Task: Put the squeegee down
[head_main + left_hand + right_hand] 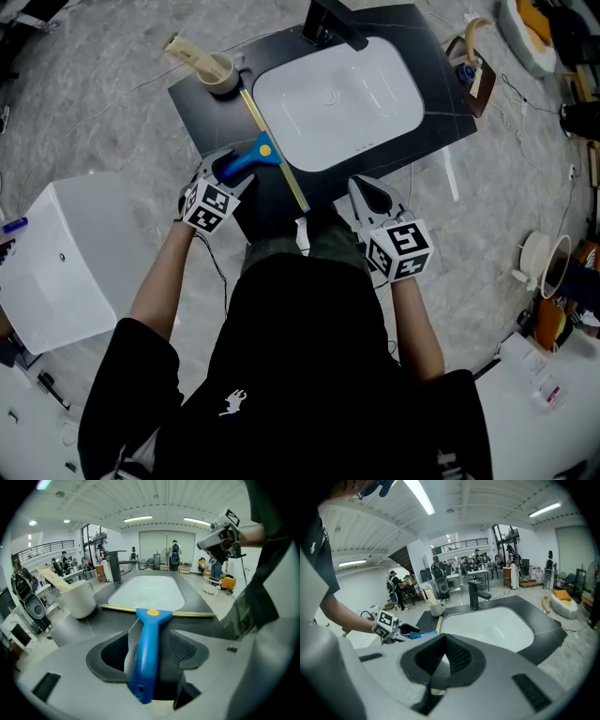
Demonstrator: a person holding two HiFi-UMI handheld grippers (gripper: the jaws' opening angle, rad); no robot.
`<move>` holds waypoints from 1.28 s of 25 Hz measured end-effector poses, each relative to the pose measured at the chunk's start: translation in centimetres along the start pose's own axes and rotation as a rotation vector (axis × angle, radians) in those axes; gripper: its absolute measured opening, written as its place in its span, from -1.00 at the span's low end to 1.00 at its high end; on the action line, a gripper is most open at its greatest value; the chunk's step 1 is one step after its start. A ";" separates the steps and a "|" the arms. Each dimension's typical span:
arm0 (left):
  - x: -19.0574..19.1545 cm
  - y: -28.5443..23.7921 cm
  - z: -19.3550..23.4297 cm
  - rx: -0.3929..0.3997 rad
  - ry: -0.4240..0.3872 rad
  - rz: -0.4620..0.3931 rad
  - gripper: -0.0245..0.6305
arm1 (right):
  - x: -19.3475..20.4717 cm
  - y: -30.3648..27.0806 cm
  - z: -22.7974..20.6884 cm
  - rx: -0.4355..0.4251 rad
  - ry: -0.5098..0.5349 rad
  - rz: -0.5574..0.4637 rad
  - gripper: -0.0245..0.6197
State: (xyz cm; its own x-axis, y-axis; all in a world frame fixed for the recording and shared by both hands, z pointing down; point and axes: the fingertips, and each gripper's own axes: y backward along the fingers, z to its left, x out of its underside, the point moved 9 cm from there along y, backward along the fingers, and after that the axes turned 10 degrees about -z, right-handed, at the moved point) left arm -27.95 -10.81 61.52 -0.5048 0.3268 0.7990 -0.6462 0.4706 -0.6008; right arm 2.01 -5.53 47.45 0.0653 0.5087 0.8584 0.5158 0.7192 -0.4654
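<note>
The squeegee is lying between the jaws of the left gripper, its blade on the counter ahead, the basin sitting beyond, the cup ahead-left.

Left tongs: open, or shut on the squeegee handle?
Open. The left tongs spread wide; pads not pressing the squeegee handle between them.

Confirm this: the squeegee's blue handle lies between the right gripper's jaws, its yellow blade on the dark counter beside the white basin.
Wrong gripper: the squeegee's blue handle lies between the left gripper's jaws, its yellow blade on the dark counter beside the white basin. The left gripper view shows it.
</note>
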 end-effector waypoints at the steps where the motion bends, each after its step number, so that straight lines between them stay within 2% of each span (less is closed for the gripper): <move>1: -0.1 0.6 -0.1 -0.017 0.010 -0.012 -0.08 | -0.1 0.2 0.1 -0.003 0.004 -0.003 -0.92; 4: -1.1 2.3 -0.3 -0.099 0.047 -0.057 -0.10 | -1.0 0.2 -0.3 -0.028 0.027 -0.028 -0.92; 7: -2.3 4.6 -0.5 -0.216 0.105 -0.102 -0.24 | -2.4 -0.3 -0.8 -0.079 0.042 -0.068 -0.92; 12: -4.8 8.1 -2.5 -0.435 0.220 -0.182 -0.65 | -4.2 -0.7 -1.5 -0.186 0.072 -0.114 -0.92; 14: -6.0 9.1 -3.9 -0.514 0.256 -0.217 -0.87 | -4.9 -0.5 -1.8 -0.237 0.089 -0.124 -0.92; 15: -6.6 9.6 -4.7 -0.549 0.270 -0.234 -0.92 | -5.2 -0.3 -2.0 -0.262 0.094 -0.131 -0.92; 21: -10.2 11.6 -10.3 -0.697 0.331 -0.325 -0.92 | -5.9 2.3 -3.1 -0.377 0.114 -0.170 -0.92; 32: -15.5 13.5 -20.4 -0.875 0.316 -0.410 -0.92 | -5.8 9.3 -4.8 -0.476 0.173 -0.272 -0.92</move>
State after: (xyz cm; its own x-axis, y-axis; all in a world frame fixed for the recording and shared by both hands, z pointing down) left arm -17.18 7.20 41.58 -0.0821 0.1475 0.9856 -0.0261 0.9883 -0.1501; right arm 10.56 -4.04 39.19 -0.0054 0.2211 0.9752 0.8585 0.5011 -0.1089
